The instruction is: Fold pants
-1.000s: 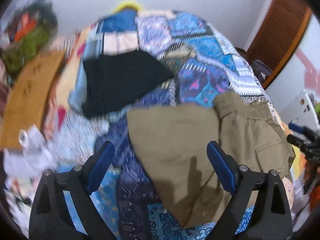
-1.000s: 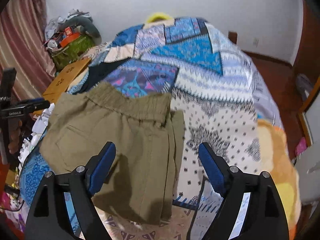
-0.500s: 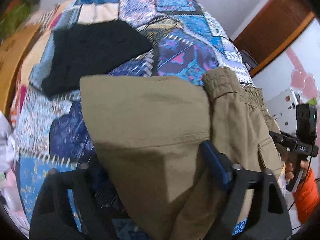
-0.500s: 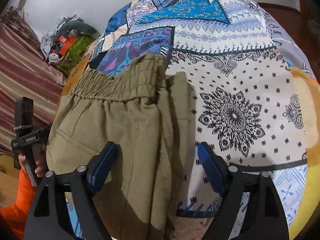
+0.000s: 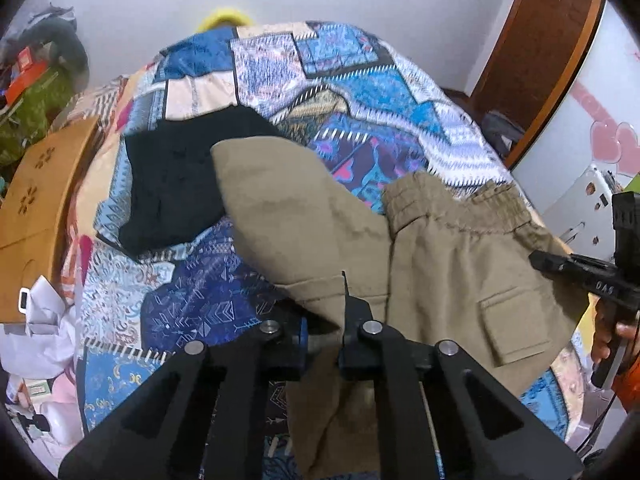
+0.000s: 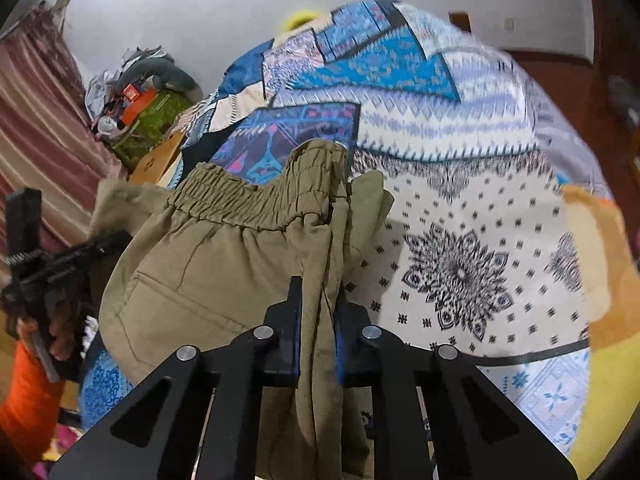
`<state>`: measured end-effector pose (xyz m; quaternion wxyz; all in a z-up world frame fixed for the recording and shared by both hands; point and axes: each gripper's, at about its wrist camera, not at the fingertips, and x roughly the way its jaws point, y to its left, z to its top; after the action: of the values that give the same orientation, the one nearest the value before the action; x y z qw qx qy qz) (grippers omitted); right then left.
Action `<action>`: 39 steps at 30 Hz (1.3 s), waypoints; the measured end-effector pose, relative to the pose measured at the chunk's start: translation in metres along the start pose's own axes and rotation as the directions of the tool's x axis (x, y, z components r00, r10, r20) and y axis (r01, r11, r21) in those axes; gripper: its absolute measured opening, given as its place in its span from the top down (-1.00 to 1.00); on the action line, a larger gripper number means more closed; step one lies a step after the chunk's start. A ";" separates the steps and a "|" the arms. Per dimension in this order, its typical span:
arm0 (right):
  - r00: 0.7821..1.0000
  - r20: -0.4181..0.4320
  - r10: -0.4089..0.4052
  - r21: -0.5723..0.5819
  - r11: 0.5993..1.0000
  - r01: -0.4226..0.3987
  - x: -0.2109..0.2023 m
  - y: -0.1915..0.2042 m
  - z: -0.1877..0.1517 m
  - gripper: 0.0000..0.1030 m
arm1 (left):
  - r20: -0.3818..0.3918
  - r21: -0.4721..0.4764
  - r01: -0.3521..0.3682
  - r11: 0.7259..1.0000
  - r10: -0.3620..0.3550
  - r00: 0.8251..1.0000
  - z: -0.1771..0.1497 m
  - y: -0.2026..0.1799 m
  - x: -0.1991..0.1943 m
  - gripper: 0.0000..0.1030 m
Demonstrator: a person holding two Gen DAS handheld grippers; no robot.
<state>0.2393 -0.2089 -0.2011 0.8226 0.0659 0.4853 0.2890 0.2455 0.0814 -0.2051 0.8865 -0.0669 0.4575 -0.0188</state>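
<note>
On the patchwork bedspread point(image 5: 360, 92), your khaki pants point(image 5: 448, 280) lie at centre; your left gripper point(image 5: 324, 320) and right gripper point(image 6: 316, 308) have just closed, each pinching their fabric at six o'clock.

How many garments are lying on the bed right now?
2: the khaki pants near the bed's front edge, pinched by both grippers, and a black garment farther back on the patterned bedspread, partly under a pant leg. More may be hidden.
</note>
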 end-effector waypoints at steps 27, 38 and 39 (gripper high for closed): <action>0.973 0.230 0.036 -0.260 0.965 0.026 0.025 0.132 0.152 0.84 | 0.309 -0.026 -0.240 0.970 0.236 0.921 0.121 0.095 -0.075 0.84; 0.989 0.146 0.005 -0.284 0.958 0.037 0.138 0.153 0.189 0.84 | 0.194 -0.138 -0.278 0.951 0.301 0.934 0.144 0.192 0.026 0.84; 0.991 0.136 0.002 -0.282 0.959 0.037 0.146 0.154 0.190 0.84 | 0.181 -0.144 -0.282 0.949 0.305 0.935 0.145 0.200 0.039 0.84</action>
<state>0.3874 0.0292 -0.1533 0.8570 -0.0375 0.3827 0.3431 0.3809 0.2901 -0.1805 0.9155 -0.0504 0.3709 0.1473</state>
